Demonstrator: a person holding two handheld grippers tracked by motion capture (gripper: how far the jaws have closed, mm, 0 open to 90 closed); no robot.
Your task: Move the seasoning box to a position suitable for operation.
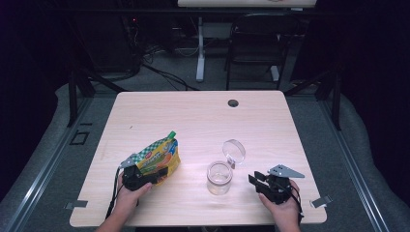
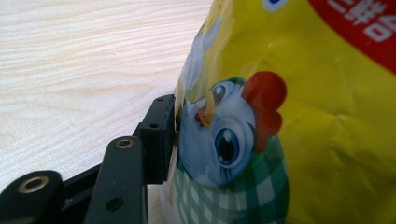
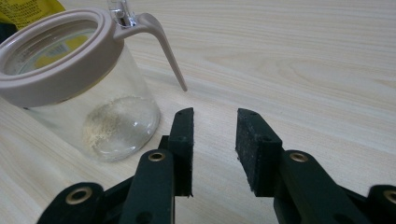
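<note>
The yellow snack pouch with a green spout cap stands tilted on the left part of the wooden table, near the front edge. In the left gripper view its printed cartoon chicken and green-checked band fill the right side, and one black jaw lies flat against the pouch's edge. The left gripper has the pouch's lower end between its jaws; the pad seen touches the foil, but the other jaw is hidden behind the pouch, so I cannot tell whether the grip is truly clamped.

Just to the right of the pouch, near the table's middle front, stands a clear glass jar with a beige collar, its round lid flipped open and standing up behind it. In the right gripper view the jar holds a little pale powder at its bottom.

The right gripper rests to the right of the jar, apart from it, jaws spread with nothing between them.
</note>
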